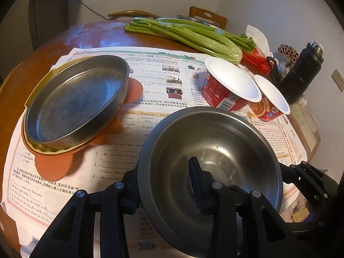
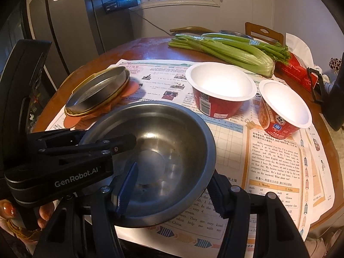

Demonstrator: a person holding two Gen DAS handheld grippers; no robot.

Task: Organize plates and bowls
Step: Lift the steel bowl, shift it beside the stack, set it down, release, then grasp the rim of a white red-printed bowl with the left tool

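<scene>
**A:** Where is the bowl on your feed?

**B:** The round, brushed stainless steel bowl [image 2: 154, 161] sits on the printed paper worksheets [image 2: 275, 163] that cover the round brown wooden table [image 2: 137, 49], nearest to me. My right gripper [image 2: 172, 189] straddles its near rim, one ribbed blue pad inside, the other outside. The jaws are drawn in tight on the rim wall, so I hold it.

**A:** And the left one?

**B:** The left gripper [image 1: 165, 185] also straddles the bowl's rim from its side, one black finger inside, one outside. Whether those pads press the metal, I can't tell.

**A:** What else lies there?

**B:** A shallow, dull steel pan [image 1: 75, 101] rests tilted on a yellow plate [image 1: 38, 148], which lies on a flat orange silicone mat [image 1: 53, 167] with rounded lobes. Two red paper noodle cups [image 2: 221, 90], smooth and white inside, stand side by side beyond the bowl. A long bunch of ribbed green celery [image 2: 232, 51] lies behind them.
</scene>
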